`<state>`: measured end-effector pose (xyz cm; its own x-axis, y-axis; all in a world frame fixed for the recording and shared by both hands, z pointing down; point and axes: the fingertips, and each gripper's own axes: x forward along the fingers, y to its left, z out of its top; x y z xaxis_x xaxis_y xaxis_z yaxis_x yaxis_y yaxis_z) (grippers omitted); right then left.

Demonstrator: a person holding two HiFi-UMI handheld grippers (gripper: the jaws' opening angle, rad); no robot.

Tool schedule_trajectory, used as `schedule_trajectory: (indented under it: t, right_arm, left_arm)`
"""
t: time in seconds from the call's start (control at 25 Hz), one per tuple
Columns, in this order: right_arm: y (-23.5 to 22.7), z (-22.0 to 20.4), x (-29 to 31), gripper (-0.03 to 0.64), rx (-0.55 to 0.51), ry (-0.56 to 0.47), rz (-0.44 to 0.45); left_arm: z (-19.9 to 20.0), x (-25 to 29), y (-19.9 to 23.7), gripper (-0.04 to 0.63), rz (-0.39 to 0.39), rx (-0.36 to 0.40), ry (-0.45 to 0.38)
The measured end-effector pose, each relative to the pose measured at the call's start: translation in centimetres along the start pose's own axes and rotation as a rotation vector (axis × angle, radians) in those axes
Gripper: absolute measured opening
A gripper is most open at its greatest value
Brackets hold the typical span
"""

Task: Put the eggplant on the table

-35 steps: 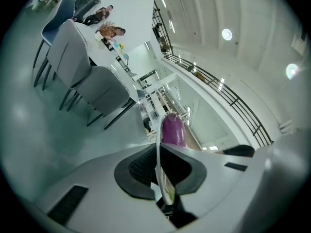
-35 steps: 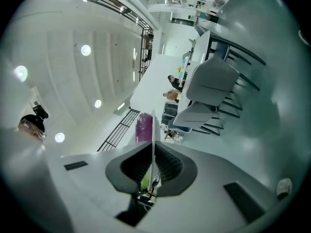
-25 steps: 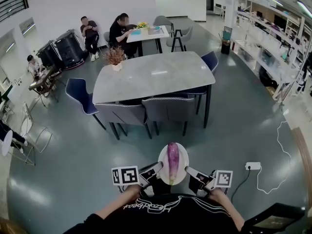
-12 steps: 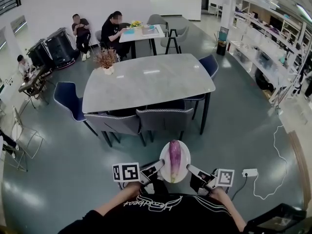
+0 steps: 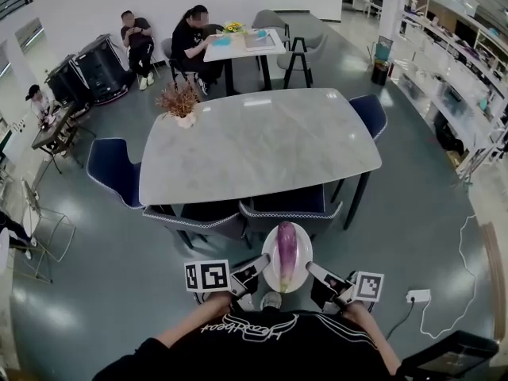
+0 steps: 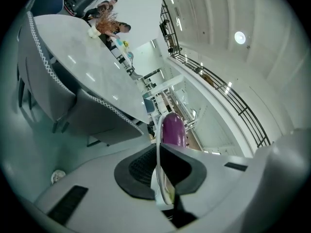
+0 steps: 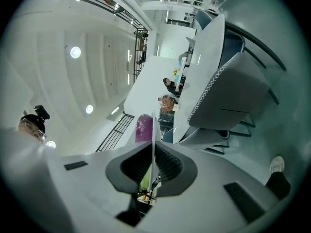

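Note:
A purple eggplant (image 5: 286, 249) lies on a white plate (image 5: 271, 275) held in the air in front of me. My left gripper (image 5: 252, 271) is shut on the plate's left rim, and my right gripper (image 5: 315, 274) is shut on its right rim. In the left gripper view the plate (image 6: 158, 144) runs edge-on between the pads, with the eggplant (image 6: 172, 129) beyond. The right gripper view shows the same plate (image 7: 153, 144) edge-on and the eggplant (image 7: 144, 128). The grey table (image 5: 262, 137) stands just ahead, past two chairs.
Two grey chairs (image 5: 202, 218) (image 5: 290, 206) are tucked at the table's near edge, blue chairs (image 5: 111, 167) (image 5: 369, 113) at its ends. A potted dried plant (image 5: 181, 103) stands on the table's far left. People sit at tables behind. A power strip (image 5: 418, 296) lies on the floor.
I have moved closer to the table, which now looms larger and nearer. The plate with the eggplant stays held between both grippers.

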<state>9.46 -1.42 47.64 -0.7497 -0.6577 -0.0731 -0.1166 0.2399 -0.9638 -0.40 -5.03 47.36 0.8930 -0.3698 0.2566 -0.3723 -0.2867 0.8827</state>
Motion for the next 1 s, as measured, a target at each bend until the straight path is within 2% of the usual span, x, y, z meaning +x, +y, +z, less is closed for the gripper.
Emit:
schedule_trajectory:
  t: [0.2, 0.36, 0.68, 1.0]
  right_arm:
    - [-1.4, 3.1, 5.8, 0.018, 0.001, 0.009, -0.018]
    - [-2.5, 4.8, 8.9, 0.018, -0.021, 0.010, -0.048]
    - [-3.3, 6.3, 11.0, 0.018, -0.045, -0.001, -0.073]
    - [-2.8, 7.8, 13.2, 0.018, -0.091, 0.035, -0.075]
  left_arm:
    - [6.2, 0.5, 2.6, 0.029, 0.003, -0.007, -0.023]
    - [9.5, 0.9, 4.5, 0.028, -0.003, -0.011, -0.036]
    - [11.9, 1.5, 5.7, 0.029, -0.021, -0.016, -0.032]
    - [14.1, 1.2, 5.9, 0.028, -0.019, -0.012, -0.082]
